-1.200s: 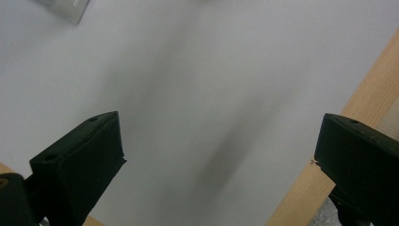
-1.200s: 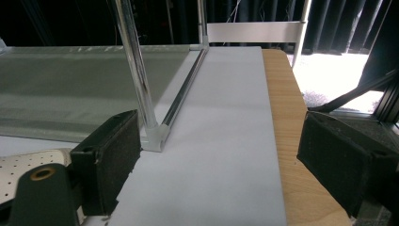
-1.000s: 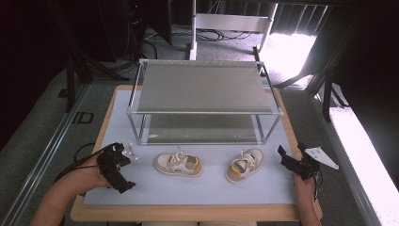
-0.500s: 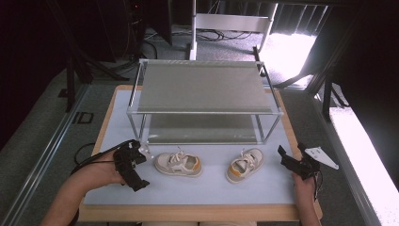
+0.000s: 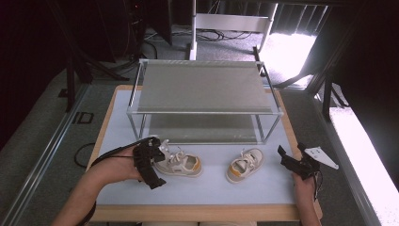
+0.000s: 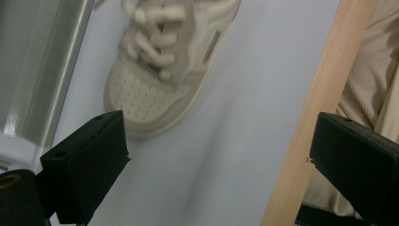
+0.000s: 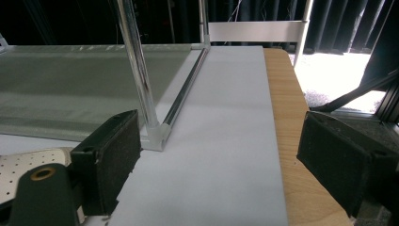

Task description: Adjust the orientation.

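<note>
On the bench, covered by a pale blue-white mat, stands a two-tier metal rack with grey mesh shelves, and in front of it lie two small beige sneakers well apart from each other. The left sneaker, with an orange heel patch, lies on its sole just beside the left gripper, which the person's left hand holds at the shoe's left end; in the left gripper view its black jaws stand wide apart, with the shoe's perforated toe lying on the mat beyond them, nearer the left jaw, and not between them. The right sneaker lies angled near the rack's front right leg. The right gripper is at the bench's right edge, apart from that shoe; in the right gripper view its jaws are spread wide with nothing between them, looking along the mat and the wooden bench edge past the rack's corner post.
</note>
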Demonstrator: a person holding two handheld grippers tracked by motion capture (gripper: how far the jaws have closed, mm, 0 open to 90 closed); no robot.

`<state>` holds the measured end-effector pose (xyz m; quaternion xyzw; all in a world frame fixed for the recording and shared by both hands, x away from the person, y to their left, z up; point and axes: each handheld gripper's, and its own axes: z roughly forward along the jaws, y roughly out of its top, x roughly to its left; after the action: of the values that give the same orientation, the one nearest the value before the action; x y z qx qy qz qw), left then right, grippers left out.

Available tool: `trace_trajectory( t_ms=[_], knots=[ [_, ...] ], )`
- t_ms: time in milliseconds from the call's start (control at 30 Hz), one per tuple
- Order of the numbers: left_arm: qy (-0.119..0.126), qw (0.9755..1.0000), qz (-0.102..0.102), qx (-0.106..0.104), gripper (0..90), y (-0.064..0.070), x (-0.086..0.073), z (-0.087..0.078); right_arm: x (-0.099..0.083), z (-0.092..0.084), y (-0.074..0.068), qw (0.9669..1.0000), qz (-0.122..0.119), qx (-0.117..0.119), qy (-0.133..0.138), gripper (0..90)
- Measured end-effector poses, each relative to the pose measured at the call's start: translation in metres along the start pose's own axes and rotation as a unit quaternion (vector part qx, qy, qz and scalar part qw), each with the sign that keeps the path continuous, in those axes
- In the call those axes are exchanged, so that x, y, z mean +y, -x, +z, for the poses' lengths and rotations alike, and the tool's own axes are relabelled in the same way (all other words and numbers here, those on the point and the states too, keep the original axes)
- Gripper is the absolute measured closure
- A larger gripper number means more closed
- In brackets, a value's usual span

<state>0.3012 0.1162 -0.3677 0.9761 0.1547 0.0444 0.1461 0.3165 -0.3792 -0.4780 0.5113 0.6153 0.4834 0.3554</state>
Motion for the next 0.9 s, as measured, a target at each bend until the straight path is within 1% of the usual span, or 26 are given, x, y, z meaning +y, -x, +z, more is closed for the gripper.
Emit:
trace_trajectory(
  t_ms=[67,167,267,333,400,433,533,567,633,733,800,867,900],
  knots=[
    [0.000,1.0000,0.006,-0.001,4.4,0.001,0.006,0.001,0.000,0.000,0.000,1.0000,0.000,0.000,0.000,13.5],
    [0.009,0.9998,0.016,-0.010,4.4,0.003,0.018,0.002,0.000,0.000,0.000,1.0000,0.000,0.001,0.000,13.5],
    [0.009,0.9996,0.022,-0.016,4.5,0.005,0.028,0.004,0.000,0.000,0.000,1.0000,-0.001,0.001,0.000,13.5],
    [0.004,0.9994,0.030,-0.017,4.5,0.006,0.036,0.006,0.000,0.000,0.000,1.0000,-0.001,0.002,0.000,13.5],
    [0.007,0.9992,0.031,-0.025,4.5,0.007,0.042,0.010,0.000,0.000,0.000,1.0000,-0.001,0.002,0.000,13.5],
    [0.002,0.9990,0.035,-0.025,4.5,0.007,0.047,0.012,0.000,0.000,0.000,1.0000,-0.001,0.002,0.000,13.5],
    [-0.001,0.9989,0.035,-0.031,4.5,0.007,0.056,0.017,0.000,0.000,0.000,1.0000,-0.001,0.003,0.000,13.5],
    [-0.002,0.9989,0.032,-0.034,4.4,0.007,0.059,0.018,0.000,0.000,0.000,1.0000,-0.001,0.003,0.000,13.5],
    [-0.003,0.9987,0.035,-0.036,4.4,0.007,0.064,0.021,0.000,0.000,0.000,1.0000,-0.002,0.003,0.000,13.5],
    [-0.009,0.9986,0.033,-0.040,4.5,0.007,0.072,0.027,0.000,0.000,0.000,1.0000,-0.001,0.004,0.001,13.5],
    [-0.010,0.9988,0.031,-0.035,4.4,0.006,0.076,0.031,0.000,0.000,0.000,1.0000,-0.001,0.005,0.001,13.5],
    [-0.011,0.9989,0.027,-0.036,4.4,0.006,0.080,0.034,0.000,0.000,0.000,1.0000,-0.001,0.005,0.001,13.5],
    [-0.014,0.9988,0.030,-0.036,4.4,0.005,0.082,0.035,0.000,0.000,0.000,1.0000,-0.001,0.005,0.001,13.5]
  ],
)
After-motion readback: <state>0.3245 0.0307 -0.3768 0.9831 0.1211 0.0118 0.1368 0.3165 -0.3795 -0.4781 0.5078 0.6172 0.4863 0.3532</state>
